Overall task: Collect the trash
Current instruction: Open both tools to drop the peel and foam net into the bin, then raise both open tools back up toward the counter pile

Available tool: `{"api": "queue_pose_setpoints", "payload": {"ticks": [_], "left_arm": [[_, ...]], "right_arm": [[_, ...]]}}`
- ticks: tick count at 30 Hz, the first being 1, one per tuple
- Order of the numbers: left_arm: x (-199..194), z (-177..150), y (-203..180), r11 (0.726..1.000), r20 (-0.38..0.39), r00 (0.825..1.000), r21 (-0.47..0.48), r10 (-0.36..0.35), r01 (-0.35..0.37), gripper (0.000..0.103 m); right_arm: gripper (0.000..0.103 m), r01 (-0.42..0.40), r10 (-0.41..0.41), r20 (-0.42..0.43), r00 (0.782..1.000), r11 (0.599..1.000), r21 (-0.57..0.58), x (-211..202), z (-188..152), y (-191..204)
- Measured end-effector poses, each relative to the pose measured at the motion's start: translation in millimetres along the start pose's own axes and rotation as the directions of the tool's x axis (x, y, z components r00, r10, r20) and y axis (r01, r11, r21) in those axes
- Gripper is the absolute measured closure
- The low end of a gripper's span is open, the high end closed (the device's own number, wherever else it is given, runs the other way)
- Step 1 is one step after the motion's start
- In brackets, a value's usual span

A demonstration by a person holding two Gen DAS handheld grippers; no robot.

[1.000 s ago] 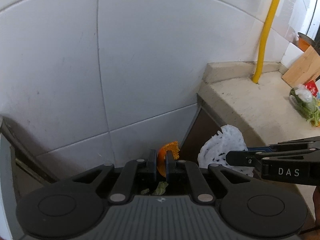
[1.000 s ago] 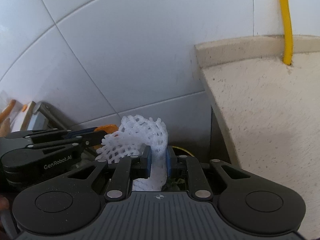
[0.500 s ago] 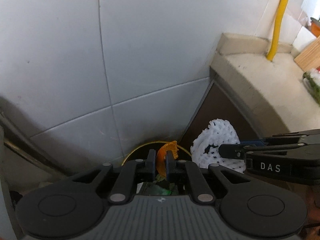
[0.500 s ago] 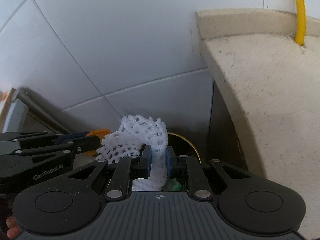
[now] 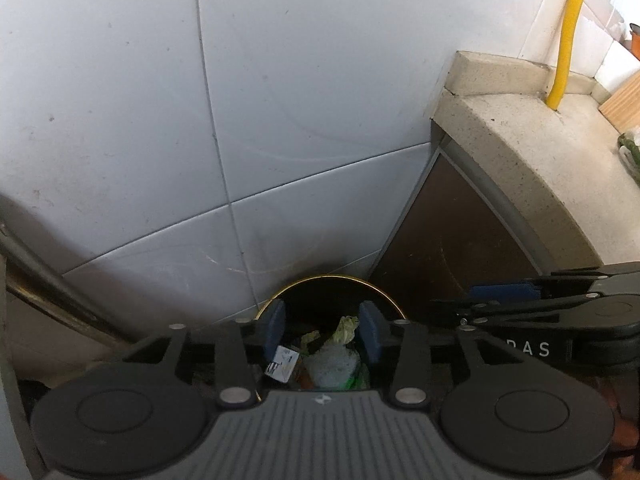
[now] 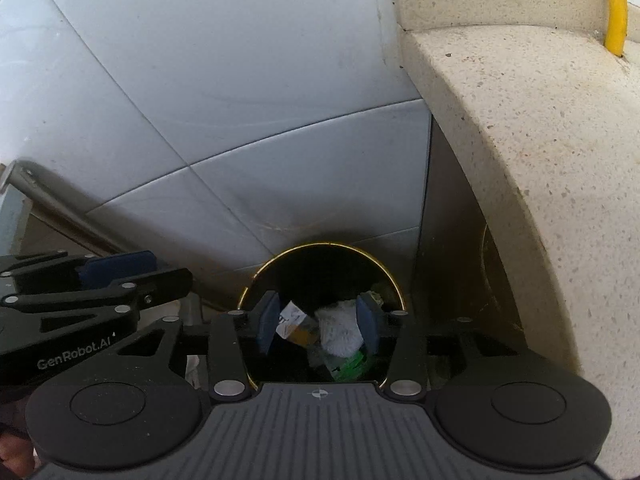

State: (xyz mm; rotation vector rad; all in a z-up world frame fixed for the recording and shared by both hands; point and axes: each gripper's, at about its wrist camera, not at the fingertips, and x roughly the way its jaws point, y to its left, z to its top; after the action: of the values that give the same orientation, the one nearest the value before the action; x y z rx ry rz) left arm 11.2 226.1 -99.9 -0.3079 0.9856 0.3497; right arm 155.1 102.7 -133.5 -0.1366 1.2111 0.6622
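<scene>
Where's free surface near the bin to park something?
Countertop is bare from its wall-side lip to the yellow pipe. The bin is crowded with trash, and both open claws, left and right, hang over it.

We look down past our right gripper (image 6: 316,320); its jaws are opening and nothing is between the blue pads. Below stands a round black bin with a gold rim (image 6: 256,276). Inside lie a white foam net (image 6: 340,328), a white paper scrap (image 6: 290,318) and green plastic (image 6: 350,364). Our left gripper (image 6: 132,272) is just beside, at the left. A speckled beige stone counter (image 6: 520,128) is at the right.
</scene>
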Motion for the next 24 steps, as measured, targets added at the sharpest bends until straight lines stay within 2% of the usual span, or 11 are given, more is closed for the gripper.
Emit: {"api": "queue_pose_setpoints", "payload": {"ticks": [4, 7, 24], "left_arm": [[1.7, 0.7, 0.0, 1.000, -0.010, 1.000, -0.001, -0.013, 0.013, 0.060], [1.7, 1.2, -1.6, 1.000, -0.005, 1.000, 0.004, -0.017, 0.017, 0.059], [-10.8, 4.1, -0.4, 1.000, 0.047, 0.999, -0.004, -0.022, 0.023, 0.056]], "right_arm": [[0.050, 0.000, 0.000, 0.003, 1.000, 1.000, 0.006, -2.5, -1.1, -4.3], [0.045, 0.003, -0.003, 0.003, 1.000, 1.000, 0.011, -3.2, -0.4, -4.9], [0.042, 0.024, -0.024, 0.040, 0.999, 1.000, -0.004, -27.7, -8.3, -0.7]]}}
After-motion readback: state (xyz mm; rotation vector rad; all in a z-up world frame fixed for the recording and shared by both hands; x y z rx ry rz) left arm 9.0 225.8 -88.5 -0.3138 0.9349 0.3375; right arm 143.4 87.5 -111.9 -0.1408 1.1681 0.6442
